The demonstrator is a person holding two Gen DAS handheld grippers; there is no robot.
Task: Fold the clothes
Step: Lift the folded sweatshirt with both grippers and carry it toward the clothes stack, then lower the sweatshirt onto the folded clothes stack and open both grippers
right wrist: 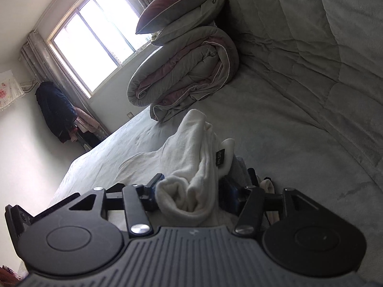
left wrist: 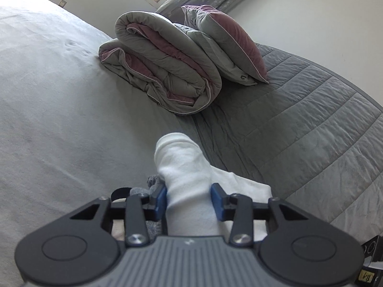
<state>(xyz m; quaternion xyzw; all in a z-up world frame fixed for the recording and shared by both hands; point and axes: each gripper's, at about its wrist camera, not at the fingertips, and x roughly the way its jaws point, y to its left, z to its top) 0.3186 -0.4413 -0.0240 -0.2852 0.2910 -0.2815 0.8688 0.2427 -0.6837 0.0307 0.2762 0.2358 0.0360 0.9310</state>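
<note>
A white fleecy garment (left wrist: 185, 167) fills the space between the blue pads of my left gripper (left wrist: 189, 203), which is shut on a thick fold of it. The fold sticks out ahead of the fingers over the grey bed. In the right wrist view the same white garment (right wrist: 191, 148) is bunched between the pads of my right gripper (right wrist: 191, 196), also shut on it. A small dark label (right wrist: 220, 158) shows on its edge. A grey knitted piece (left wrist: 154, 181) peeks out just left of the left pad.
A folded grey and mauve duvet (left wrist: 165, 64) with a pillow (left wrist: 229, 40) on it lies further up the bed (left wrist: 47, 95). A quilted grey cover (left wrist: 311, 119) spreads to the right. A window (right wrist: 95, 40) and hanging dark clothes (right wrist: 57, 110) stand by the far wall.
</note>
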